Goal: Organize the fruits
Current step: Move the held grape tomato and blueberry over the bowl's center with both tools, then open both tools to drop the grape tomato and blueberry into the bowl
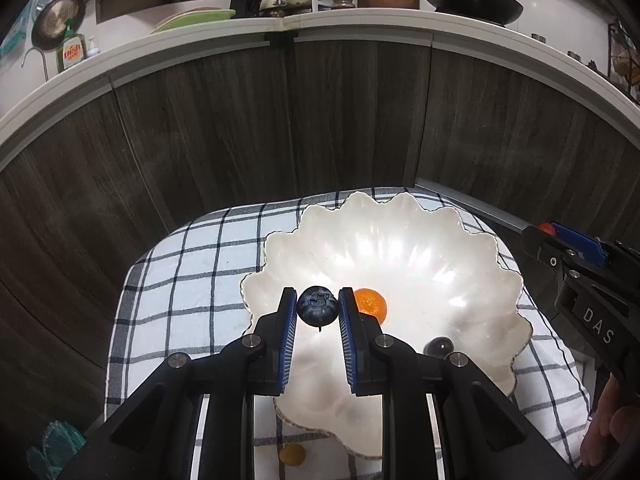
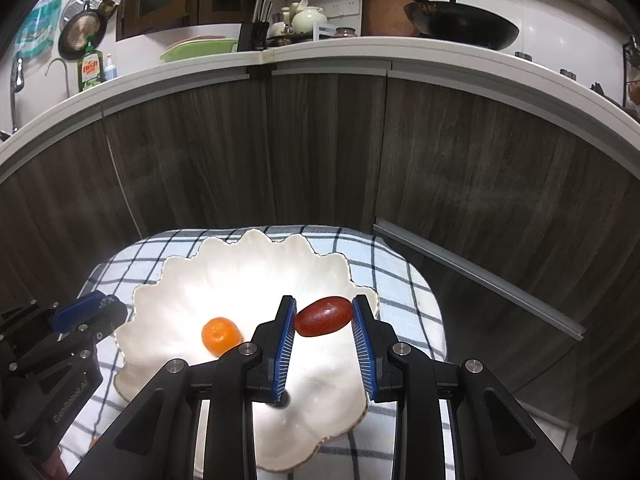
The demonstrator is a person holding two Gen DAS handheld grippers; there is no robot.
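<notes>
Red oval fruit [image 2: 324, 316] lies crosswise between right claw [image 2: 325, 315] pads.

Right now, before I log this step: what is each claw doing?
Left claw: closed on the blueberry, above the shell dish.
Right claw: closed on the red oval fruit, above the same dish.
</notes>
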